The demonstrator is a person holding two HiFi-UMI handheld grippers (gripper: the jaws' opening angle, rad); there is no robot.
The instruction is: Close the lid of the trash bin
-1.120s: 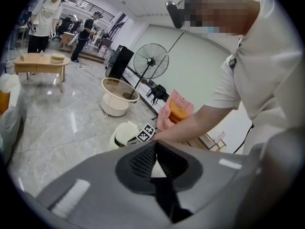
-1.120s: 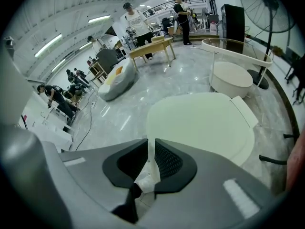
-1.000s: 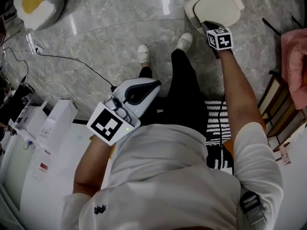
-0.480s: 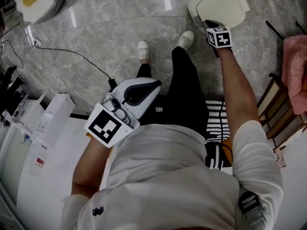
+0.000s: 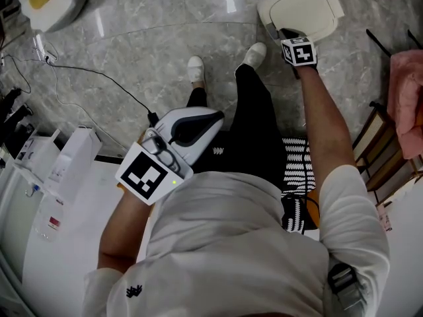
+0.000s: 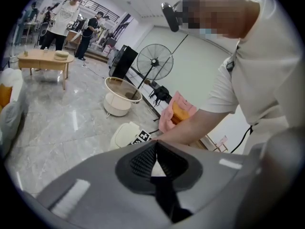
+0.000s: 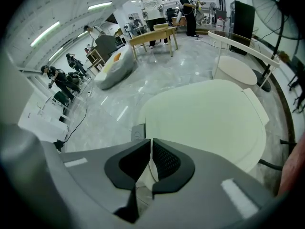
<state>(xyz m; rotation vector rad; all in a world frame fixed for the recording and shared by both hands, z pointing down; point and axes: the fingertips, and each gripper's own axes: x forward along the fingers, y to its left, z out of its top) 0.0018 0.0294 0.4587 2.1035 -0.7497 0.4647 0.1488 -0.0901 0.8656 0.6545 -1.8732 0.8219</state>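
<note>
Two grippers, both with jaws drawn together and nothing between them. The right gripper [image 5: 281, 35] reaches to the near edge of the trash bin [image 5: 301, 10] on the marble floor [image 5: 145, 51]. Its cream lid [image 7: 205, 123] lies flat down. The left gripper [image 5: 210, 116] is held by the person's waist.

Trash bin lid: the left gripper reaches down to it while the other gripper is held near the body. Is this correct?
Wrong side. The right gripper reaches down to the trash bin lid, while the left gripper is held near the body, as the head view shows.
</note>
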